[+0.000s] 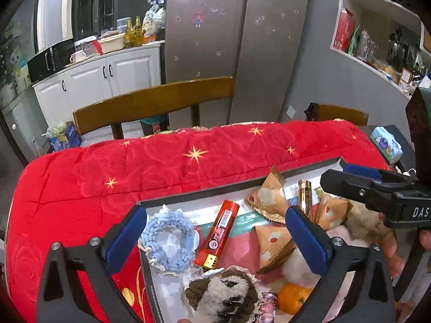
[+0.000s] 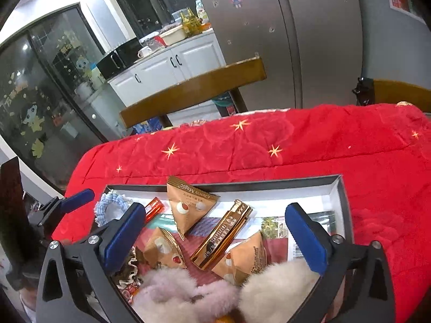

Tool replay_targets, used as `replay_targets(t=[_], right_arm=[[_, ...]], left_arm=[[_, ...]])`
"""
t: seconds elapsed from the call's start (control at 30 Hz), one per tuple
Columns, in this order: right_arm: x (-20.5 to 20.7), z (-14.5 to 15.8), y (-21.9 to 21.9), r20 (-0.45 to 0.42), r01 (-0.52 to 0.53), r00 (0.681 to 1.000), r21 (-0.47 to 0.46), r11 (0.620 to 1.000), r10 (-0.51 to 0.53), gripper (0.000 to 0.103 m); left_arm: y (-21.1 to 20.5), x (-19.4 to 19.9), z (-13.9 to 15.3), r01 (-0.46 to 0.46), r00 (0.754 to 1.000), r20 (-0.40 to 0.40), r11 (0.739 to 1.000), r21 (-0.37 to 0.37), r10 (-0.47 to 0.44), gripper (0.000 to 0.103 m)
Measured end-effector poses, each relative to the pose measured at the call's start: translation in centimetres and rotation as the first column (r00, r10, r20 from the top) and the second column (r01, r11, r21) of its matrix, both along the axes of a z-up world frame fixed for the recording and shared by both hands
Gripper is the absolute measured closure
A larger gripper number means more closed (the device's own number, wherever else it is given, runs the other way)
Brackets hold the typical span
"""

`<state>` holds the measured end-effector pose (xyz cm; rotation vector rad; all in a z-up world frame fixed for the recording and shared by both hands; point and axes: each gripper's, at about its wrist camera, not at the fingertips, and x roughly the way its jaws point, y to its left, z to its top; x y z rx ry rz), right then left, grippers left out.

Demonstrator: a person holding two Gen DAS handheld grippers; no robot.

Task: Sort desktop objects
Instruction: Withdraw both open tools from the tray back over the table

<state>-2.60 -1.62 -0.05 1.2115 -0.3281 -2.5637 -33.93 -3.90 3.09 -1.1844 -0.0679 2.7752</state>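
A shallow grey-rimmed box [image 1: 215,188] [image 2: 242,184] lies on a red quilted cloth and holds the sorted things. In it lie a blue knitted scrunchie [image 1: 168,238] [image 2: 107,206], a red snack bar [image 1: 218,235] [image 2: 154,207], a gold bar [image 2: 222,238] [image 1: 305,197], tan triangular snack packs [image 2: 188,204] [image 1: 272,245], a brown-and-white knitted piece [image 1: 221,292], an orange [image 1: 292,297] and pale furry scrunchies [image 2: 188,300]. My left gripper [image 1: 215,238] hangs open above the box's left half, nothing between its fingers. My right gripper [image 2: 215,235] is open over the packs, touching nothing.
The red cloth [image 1: 121,167] with gold stars covers the table around the box. Wooden chair backs [image 1: 153,102] [image 2: 398,91] stand at the far edge. A tissue pack [image 1: 386,144] lies far right. A hand [image 1: 390,245] holds the right gripper's handle.
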Motion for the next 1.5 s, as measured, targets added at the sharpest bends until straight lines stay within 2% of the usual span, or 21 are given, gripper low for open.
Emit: replay_targets(t=[0.1,0.2,0.3,0.5,0.83,1.0,1.13,1.33,1.5], right_arm=[[0.3,0.7,-0.1,-0.026,-0.015,1.0,-0.007,1.0,0.015,0.0],[0.7,1.7,-0.3,-0.056,-0.021,0.998,-0.01,1.0,0.02,0.0],[1.2,2.9,-0.5,-0.086,-0.023,0.996,-0.013,1.0,0.022,0.0],[3.0,5.5,-0.9,-0.141,-0.031,0.989,0.012,0.999,0.033,0.0],[8.6,10.6,-0.4,-0.23,-0.031,0.972,0.047,0.998,0.041,0.0],[12.0,13.9,0.3,-0.278,-0.021,0.96,0.065,0.998,0.038,0.0],[15.4,16.2,1.0,-0.321,-0.022,0.946,0.094,0.995,0.051,0.0],[21.2,18.8,1.2,-0.397,-0.009,0.916,0.129,0.992,0.06,0.0],[26.3,19.8,1.0,-0.468,-0.013,0.881,0.139,0.99,0.078,0.0]], left_arm=[[0.2,0.3,0.5,-0.014,1.0,-0.024,0.999,-0.036,0.013,0.0],[0.3,0.5,0.9,-0.005,1.0,-0.028,1.0,-0.027,0.005,0.0],[0.7,0.8,1.2,-0.019,0.999,-0.042,0.997,-0.072,0.016,0.0],[1.5,2.4,3.0,-0.019,0.996,-0.085,0.998,-0.065,0.013,0.0],[4.1,9.7,9.8,0.051,0.968,-0.239,0.992,-0.112,-0.077,0.0],[4.8,14.3,12.4,0.037,0.947,-0.311,0.989,-0.144,-0.081,0.0],[5.1,17.8,14.4,0.045,0.928,-0.36,0.99,-0.137,-0.091,0.0],[6.1,22.5,16.6,0.038,0.907,-0.408,0.985,-0.168,-0.105,0.0],[6.0,26.4,17.2,0.04,0.893,-0.439,0.988,-0.148,-0.102,0.0]])
